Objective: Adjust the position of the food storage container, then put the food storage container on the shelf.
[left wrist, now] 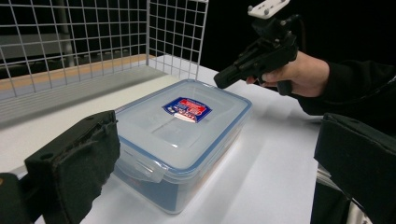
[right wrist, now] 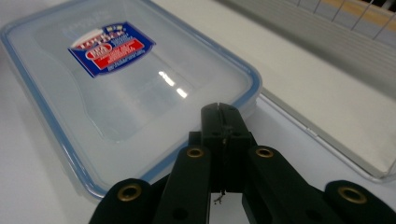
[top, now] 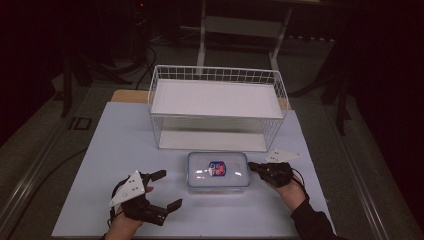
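I am working at one pale worktop [top: 125,150], and one white wire basket [top: 217,107] is standing at its far half, well beyond my hands. One clear plastic container [top: 218,171] with a blue-rimmed lid is lying flat just in front of the basket, between my two grippers, and one red-and-blue label [top: 217,168] is sitting on its lid. Nothing is lying between the container and either gripper. My left hand-held gripper [top: 167,190] is resting near the container's left side with its jaws spread wide apart, released. My right hand-held gripper [top: 252,166] is hovering at the container's right end, jaws clenched together on nothing.
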The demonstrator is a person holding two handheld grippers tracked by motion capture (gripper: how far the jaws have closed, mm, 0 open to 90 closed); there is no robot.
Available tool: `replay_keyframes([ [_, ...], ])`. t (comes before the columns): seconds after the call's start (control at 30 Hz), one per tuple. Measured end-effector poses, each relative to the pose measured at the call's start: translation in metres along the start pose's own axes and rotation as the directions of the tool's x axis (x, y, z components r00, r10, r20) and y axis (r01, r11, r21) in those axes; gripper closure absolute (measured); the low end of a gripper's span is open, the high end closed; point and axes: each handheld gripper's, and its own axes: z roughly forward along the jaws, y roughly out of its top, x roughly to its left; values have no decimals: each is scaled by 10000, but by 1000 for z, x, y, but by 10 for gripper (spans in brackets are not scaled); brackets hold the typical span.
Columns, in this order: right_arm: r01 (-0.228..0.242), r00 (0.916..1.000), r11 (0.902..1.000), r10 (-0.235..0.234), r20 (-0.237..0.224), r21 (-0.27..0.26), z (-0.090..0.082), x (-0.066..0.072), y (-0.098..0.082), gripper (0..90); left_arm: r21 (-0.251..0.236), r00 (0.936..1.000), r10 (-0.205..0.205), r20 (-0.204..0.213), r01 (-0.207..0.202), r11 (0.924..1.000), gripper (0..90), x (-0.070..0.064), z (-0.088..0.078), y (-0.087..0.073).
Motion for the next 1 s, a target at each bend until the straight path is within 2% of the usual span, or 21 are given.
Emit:
replay_keyframes([
  [0.03,-11,10000,9999,11,1,-109,-3,0,1,899,13,10000,-1,-23,1,10000,2,0,0,0],
  [0.07,-58,10000,9996,59,18,-269,-6,1,2,856,22,10000,-5,-40,5,10000,2,0,0,1],
  [0.17,-195,9998,9973,197,14,-714,-17,4,6,712,39,9999,-76,-75,76,10000,2,0,0,3],
  [0.27,-155,9997,9919,181,190,-1260,-33,11,11,518,86,9999,-63,-141,64,9999,2,0,1,9],
  [0.3,-155,9997,9919,181,190,-1260,-33,11,11,518,86,9999,-63,-141,64,9999,3,0,1,9],
  [0.33,-146,9997,9895,172,171,-1436,-37,13,12,462,101,9999,-112,-110,113,9999,3,1,2,14],
  [0.37,-197,9998,9852,198,-9,-1702,-44,16,14,369,140,9998,-143,-126,144,9998,2,1,3,16],
  [0.43,-479,9986,9780,424,-314,-2031,-52,18,16,281,211,9998,-25,-188,29,9998,2,3,5,24],
  [0.47,-567,9969,9742,435,-650,-2184,-56,18,17,207,252,9998,1,-188,4,9997,3,3,6,27],
  [0.5,-538,9966,9725,382,-727,-2265,-59,19,18,159,358,9996,78,-255,-69,9993,3,4,8,31],
  [0.57,-485,9967,9688,310,-752,-2432,-65,22,20,137,494,9993,244,-278,-230,9985,3,6,11,37],
  [0.63,-300,9982,9663,160,-570,-2556,-70,25,22,105,587,9992,295,-270,-279,9979,2,7,14,42],
  [0.77,96,9999,9566,-78,72,-2912,-79,28,27,122,793,9995,191,-245,-171,9967,2,12,21,53],
  [0.8,96,9997,9506,-23,239,-3103,-81,29,27,139,820,9995,181,-271,-158,9965,2,13,22,55],
  [0.83,49,9998,9462,17,203,-3235,-82,29,28,142,871,9994,147,-328,-118,9961,2,14,24,58],
  [0.9,-124,9996,9412,34,-270,-3377,-85,26,31,168,932,9994,80,-324,-50,9956,3,16,27,62],
  [1.0,10,9998,9388,-81,-193,-3444,-86,27,34,185,1242,9996,-80,-256,112,9922,5,19,36,65],
])
